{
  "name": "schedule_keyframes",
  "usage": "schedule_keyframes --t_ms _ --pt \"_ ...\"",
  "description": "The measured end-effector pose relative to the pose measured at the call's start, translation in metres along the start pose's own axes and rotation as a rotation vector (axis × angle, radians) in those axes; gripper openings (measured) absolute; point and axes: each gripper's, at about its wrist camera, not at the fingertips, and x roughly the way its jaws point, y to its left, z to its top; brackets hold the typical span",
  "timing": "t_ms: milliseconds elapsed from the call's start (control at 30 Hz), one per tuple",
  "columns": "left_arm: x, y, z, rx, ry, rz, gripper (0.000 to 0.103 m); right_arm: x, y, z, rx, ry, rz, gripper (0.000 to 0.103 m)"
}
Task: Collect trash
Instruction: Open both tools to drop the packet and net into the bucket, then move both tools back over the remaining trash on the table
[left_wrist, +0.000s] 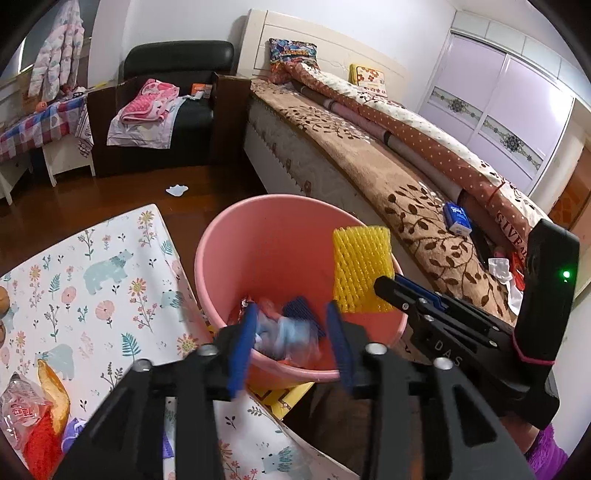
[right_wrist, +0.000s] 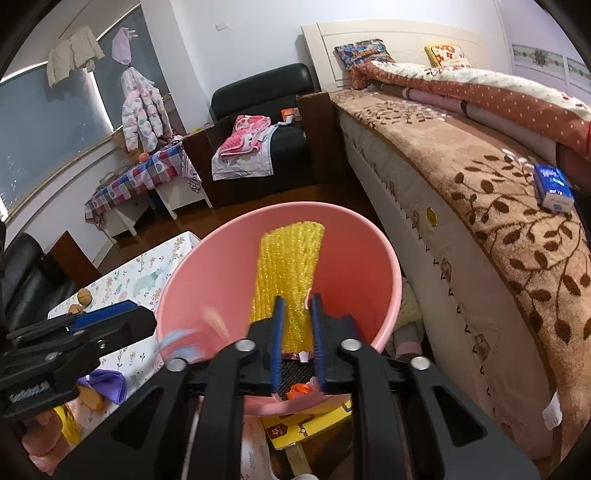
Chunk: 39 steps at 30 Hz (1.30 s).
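Right wrist view, right gripper (right_wrist: 297, 326) jaws clamping yellow foam net (right_wrist: 286, 266) over pink bin (left_wrist: 236, 258), left gripper (left_wrist: 291, 338) jaws apart, bedside floor (left_wrist: 110, 192).

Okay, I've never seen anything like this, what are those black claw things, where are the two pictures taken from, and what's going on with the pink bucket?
They are two hand-held grippers, each with its own camera looking along its fingers. In the left camera's picture, the left gripper is open and empty above the pink bucket, which already holds wrappers. The right gripper is shut on a yellow foam net, holding it over the bucket. Beside the bucket is a table with a floral cloth, carrying more wrappers. A white scrap lies on the floor.
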Motion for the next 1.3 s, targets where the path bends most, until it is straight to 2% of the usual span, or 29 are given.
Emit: schedule_keyframes --t_ms 67,300,533,800,1033,1300 --pt "-0.004 -0.001 0.001 0.001 -0.005 0.0 0.04 -0.001 -0.002 0.0 0.012 -0.001 0.015 0.032" --pt "-0.03 0.003 0.004 0.007 -0.055 0.013 0.04 -0.008 0.0 -0.001 0.01 -0.019 0.024 0.032" --pt "-0.084 0.02 0.009 0.002 -0.137 0.062 0.04 -0.029 0.02 -0.004 -0.02 -0.067 0.065 0.032" --pt "-0.158 0.051 -0.005 -0.018 -0.224 0.157 0.04 -0.054 0.059 -0.014 -0.08 -0.113 0.131 0.032" --pt "-0.216 0.088 -0.04 -0.076 -0.257 0.287 0.04 -0.061 0.097 -0.034 -0.164 -0.077 0.214 0.032" --pt "-0.236 0.134 -0.105 -0.232 -0.178 0.375 0.04 -0.057 0.123 -0.057 -0.217 -0.029 0.261 0.032"
